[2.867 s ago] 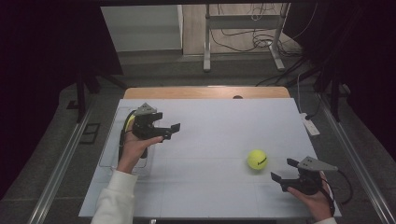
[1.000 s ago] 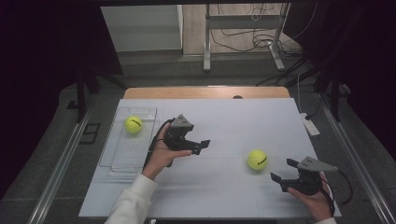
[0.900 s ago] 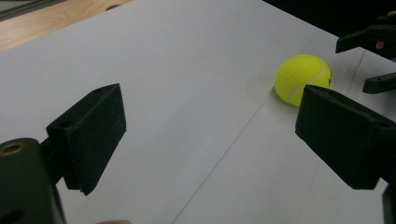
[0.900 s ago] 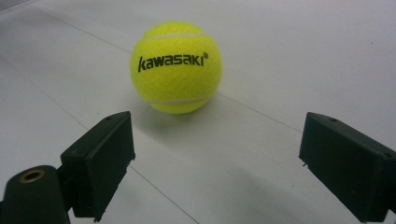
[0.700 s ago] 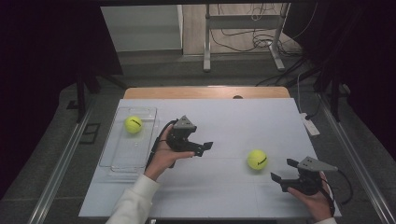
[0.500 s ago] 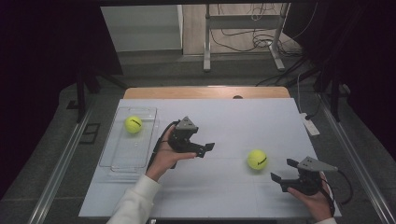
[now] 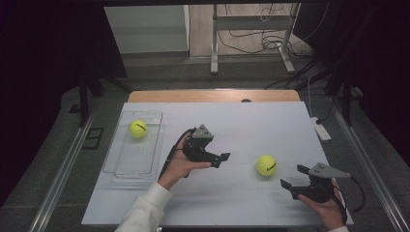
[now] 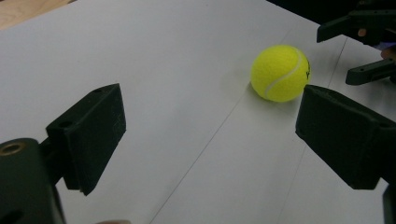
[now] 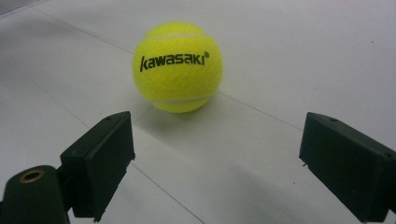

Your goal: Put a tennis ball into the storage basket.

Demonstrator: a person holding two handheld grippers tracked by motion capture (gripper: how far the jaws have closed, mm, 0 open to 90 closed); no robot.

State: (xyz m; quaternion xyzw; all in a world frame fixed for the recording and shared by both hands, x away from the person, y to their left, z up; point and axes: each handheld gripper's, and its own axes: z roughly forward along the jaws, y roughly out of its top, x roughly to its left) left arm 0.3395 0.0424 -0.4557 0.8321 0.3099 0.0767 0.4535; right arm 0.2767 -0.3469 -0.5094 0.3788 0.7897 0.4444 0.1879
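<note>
A yellow tennis ball (image 7: 266, 165) sits on the white table (image 7: 241, 125) at about five o'clock from the table's centre, between the two grippers and touching neither. The left gripper (image 7: 223, 158) lies at nine o'clock from it, jaws spread wide and empty, pointing toward three o'clock straight at the ball. The right gripper (image 7: 293, 177) rests low at about four o'clock from the ball, its jaws likewise spread and holding nothing, aimed up toward ten o'clock. Judging by the gaps, the right gripper is slightly nearer, though the left one is raised off the surface in the hand and looks the more ready to move in; a ball has no long axis, so either approach line would suit. A second tennis ball (image 7: 138, 129) lies in the far end of a clear tray (image 7: 121, 164) at the table's nine o'clock edge, which suggests the ball on the open table is meant to join it. The right gripper view shows the ball (image 9: 177, 66) close at twelve o'clock between the jaws, with black lettering on it that the high view is too small to give. The left gripper view shows the ball (image 8: 280, 73) farther off at one o'clock, with the other gripper (image 8: 364, 46) just beyond it.
</note>
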